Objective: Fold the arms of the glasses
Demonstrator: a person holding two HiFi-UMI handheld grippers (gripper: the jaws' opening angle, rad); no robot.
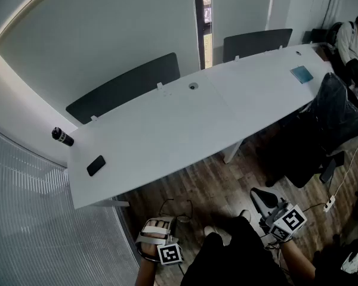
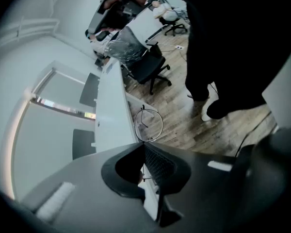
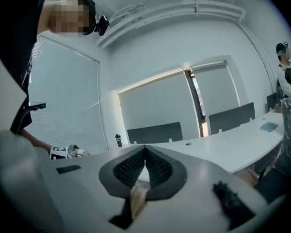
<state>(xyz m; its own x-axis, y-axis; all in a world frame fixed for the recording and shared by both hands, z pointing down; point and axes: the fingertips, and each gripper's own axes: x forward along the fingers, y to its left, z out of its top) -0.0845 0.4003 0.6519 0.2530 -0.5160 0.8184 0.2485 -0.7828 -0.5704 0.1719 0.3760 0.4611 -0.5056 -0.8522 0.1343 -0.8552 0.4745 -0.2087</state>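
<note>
Thin wire-framed glasses (image 1: 178,210) hang low over the wooden floor, in front of the table's near edge. My left gripper (image 1: 167,220) points steeply down and is shut on them. In the left gripper view its jaws (image 2: 143,145) meet, and one round lens of the glasses (image 2: 149,125) sticks out just past the tips, with a thin wire running back between the pads. My right gripper (image 1: 264,200) is held level at the lower right, apart from the glasses. Its jaws (image 3: 145,147) are shut with nothing between them. The glasses' arms are too thin to make out.
A long white table (image 1: 185,124) carries a black phone (image 1: 96,165) at its left end and a blue notebook (image 1: 302,74) at the far right. A dark can (image 1: 62,136) sits on the ledge at left. A plastic-covered office chair (image 1: 337,109) and a power strip (image 1: 329,204) stand to the right.
</note>
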